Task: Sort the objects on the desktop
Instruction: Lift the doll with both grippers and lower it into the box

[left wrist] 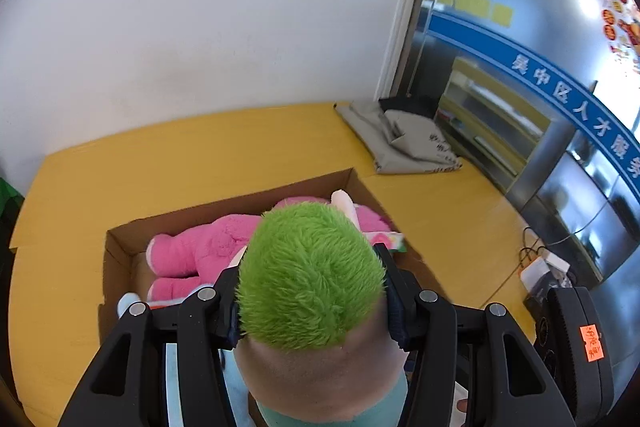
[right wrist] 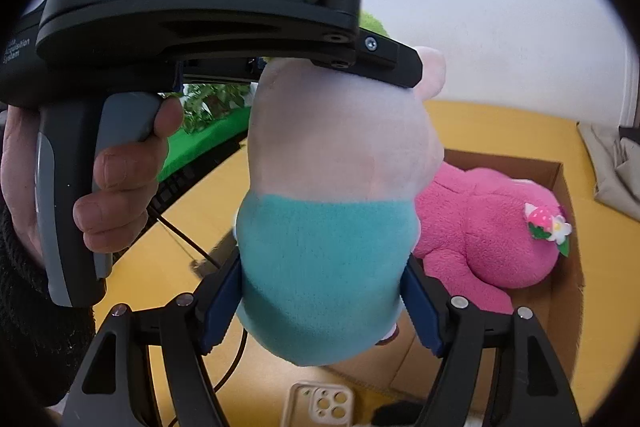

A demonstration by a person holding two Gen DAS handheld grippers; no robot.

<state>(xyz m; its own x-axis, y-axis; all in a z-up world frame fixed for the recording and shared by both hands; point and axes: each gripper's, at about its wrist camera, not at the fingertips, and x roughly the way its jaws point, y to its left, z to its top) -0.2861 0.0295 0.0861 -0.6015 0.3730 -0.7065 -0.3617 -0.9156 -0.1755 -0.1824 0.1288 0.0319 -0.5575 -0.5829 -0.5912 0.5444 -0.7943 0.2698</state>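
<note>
A plush pig doll with green hair [left wrist: 310, 275], a pale pink head and a teal body [right wrist: 324, 267] hangs above the cardboard box [left wrist: 120, 247]. My left gripper [left wrist: 312, 303] is shut on its head. My right gripper [right wrist: 322, 303] is shut on its teal body. The left gripper also shows in the right wrist view [right wrist: 200, 27], held by a hand at the doll's head. A pink plush bear [left wrist: 200, 247] lies inside the box; it also shows in the right wrist view [right wrist: 488, 223], with a strawberry flower clip.
The box [right wrist: 560, 187] stands on a yellow table [left wrist: 200, 155]. A grey folded cloth [left wrist: 400, 143] lies at the table's far right corner. A beige phone case [right wrist: 320, 403] lies near the box. A black cable [right wrist: 188, 239] runs over the table. A black device [left wrist: 576, 343] stands at the right.
</note>
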